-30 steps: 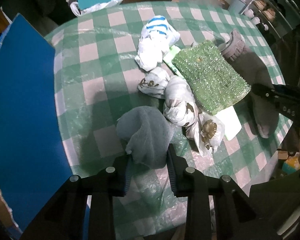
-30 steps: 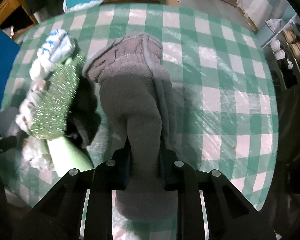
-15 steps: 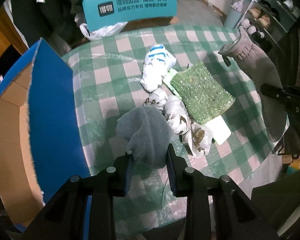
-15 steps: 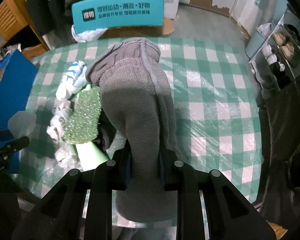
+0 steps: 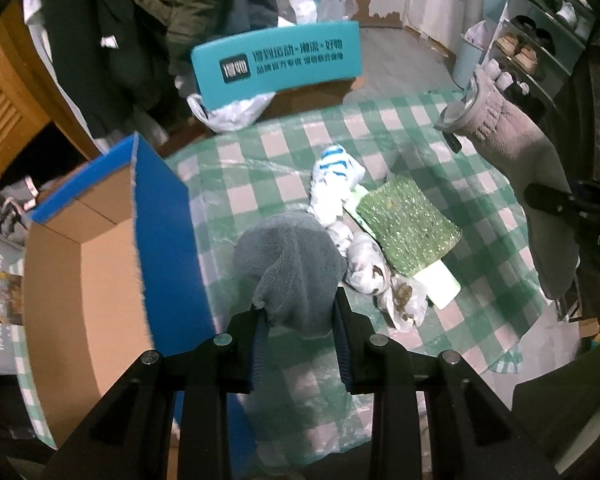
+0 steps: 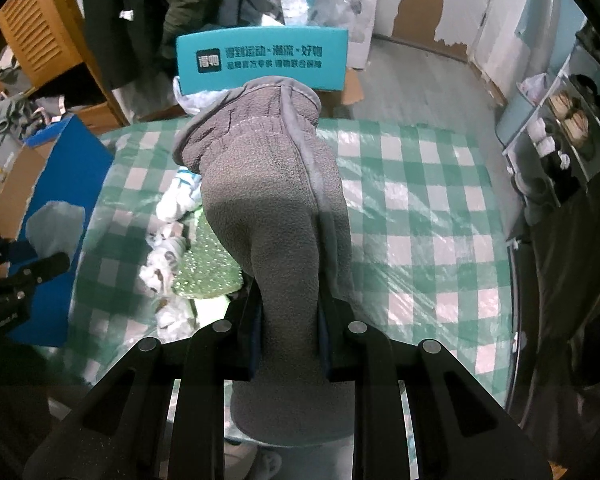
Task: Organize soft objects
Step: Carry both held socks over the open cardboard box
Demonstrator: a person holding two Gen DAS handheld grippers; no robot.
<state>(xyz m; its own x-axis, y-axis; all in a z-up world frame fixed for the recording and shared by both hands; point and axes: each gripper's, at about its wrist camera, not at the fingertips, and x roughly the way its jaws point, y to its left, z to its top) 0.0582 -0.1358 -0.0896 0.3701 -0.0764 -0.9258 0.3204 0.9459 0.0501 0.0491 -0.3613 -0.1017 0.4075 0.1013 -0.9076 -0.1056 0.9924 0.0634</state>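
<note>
dim indoor light is glaring off the plastic-covered table (image 6: 420, 216); fisheye edges are bending and darkening, left side blurring.

I am counting one grey fleece sock (image 6: 268, 216), one blue-grey cloth (image 5: 288, 264), one green glittery pad (image 5: 406, 228), one blue-striped white bundle (image 5: 334, 174) and one open blue cardboard box (image 5: 156, 216). The patterned white bundles (image 5: 368, 264) are looking like two or three; I cannot tell.

Teal sign (image 5: 276, 64) (white lettering), shoe shelf (image 6: 572, 112)
</note>
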